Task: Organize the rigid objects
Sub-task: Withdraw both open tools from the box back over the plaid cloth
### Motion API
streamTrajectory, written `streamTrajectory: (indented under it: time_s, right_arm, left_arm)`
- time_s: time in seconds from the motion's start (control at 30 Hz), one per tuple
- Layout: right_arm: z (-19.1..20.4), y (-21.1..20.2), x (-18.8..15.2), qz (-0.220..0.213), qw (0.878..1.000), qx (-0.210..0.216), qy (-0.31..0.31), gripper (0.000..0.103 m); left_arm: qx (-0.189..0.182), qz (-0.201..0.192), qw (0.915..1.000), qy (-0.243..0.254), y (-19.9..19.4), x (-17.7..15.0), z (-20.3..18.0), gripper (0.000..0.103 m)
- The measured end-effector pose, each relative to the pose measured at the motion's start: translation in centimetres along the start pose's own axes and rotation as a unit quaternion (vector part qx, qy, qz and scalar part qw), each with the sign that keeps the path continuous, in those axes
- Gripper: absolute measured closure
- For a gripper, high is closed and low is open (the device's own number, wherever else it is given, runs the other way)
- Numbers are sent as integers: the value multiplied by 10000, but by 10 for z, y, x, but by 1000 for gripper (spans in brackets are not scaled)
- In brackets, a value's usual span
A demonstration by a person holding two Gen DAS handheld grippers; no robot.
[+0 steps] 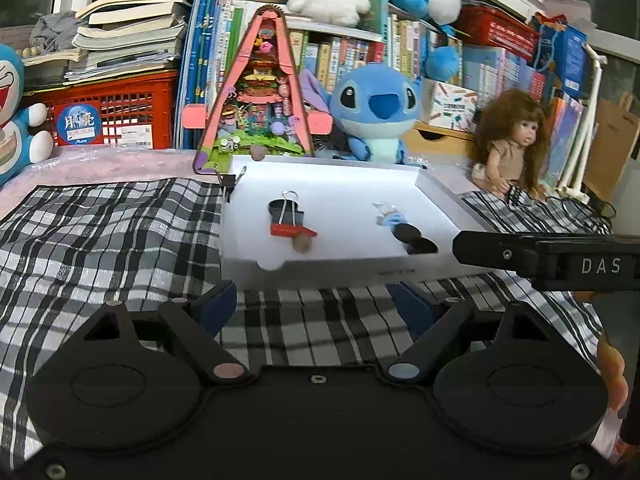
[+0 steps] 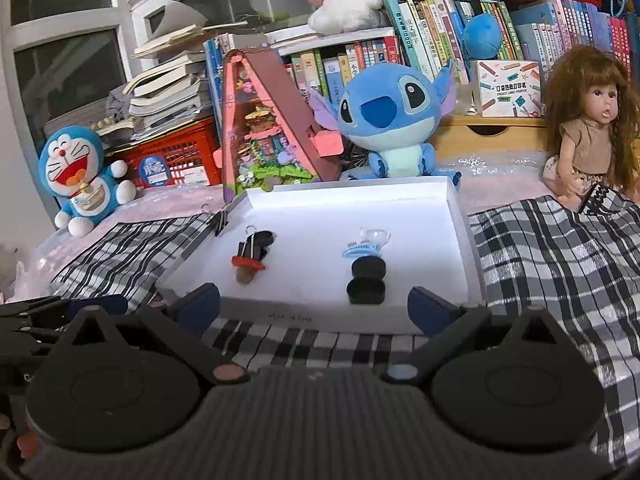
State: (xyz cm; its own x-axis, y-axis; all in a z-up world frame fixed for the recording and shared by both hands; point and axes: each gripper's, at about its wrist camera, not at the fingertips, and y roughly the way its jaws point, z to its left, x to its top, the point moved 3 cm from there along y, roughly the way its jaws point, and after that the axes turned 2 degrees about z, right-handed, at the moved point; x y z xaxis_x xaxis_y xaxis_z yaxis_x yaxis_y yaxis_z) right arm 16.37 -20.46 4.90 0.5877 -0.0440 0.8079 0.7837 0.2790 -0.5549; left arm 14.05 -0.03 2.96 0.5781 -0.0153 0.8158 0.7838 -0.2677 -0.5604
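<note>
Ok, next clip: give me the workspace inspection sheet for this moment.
Surface: checked cloth over the table, wrinkled.
Job's things: white tray holds a binder clip with a red piece, a blue trinket and two black round pieces; another clip grips the tray's left rim.
Clutter: Stitch plush, doll, Doraemon plush, pink triangular dollhouse.
Grippers: left gripper and right gripper open, empty, short of the tray.
Cables: dark cord near the doll.
Surroundings: bookshelves, red crate.
</note>
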Motion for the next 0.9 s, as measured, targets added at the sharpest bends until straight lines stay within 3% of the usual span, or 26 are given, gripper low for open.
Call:
streamTrajectory:
  time_s: [0.3,0.9]
  right_arm:
    - [10,-22,-21,-74,9993,32,-360,0]
    - [7,-47,-59,-52,9990,33,-434,0]
  left_arm:
    - [-96,29,9999,136,-15,-21,-11,15]
    - [-56,163,9998,76,-34,-57,-8,13]
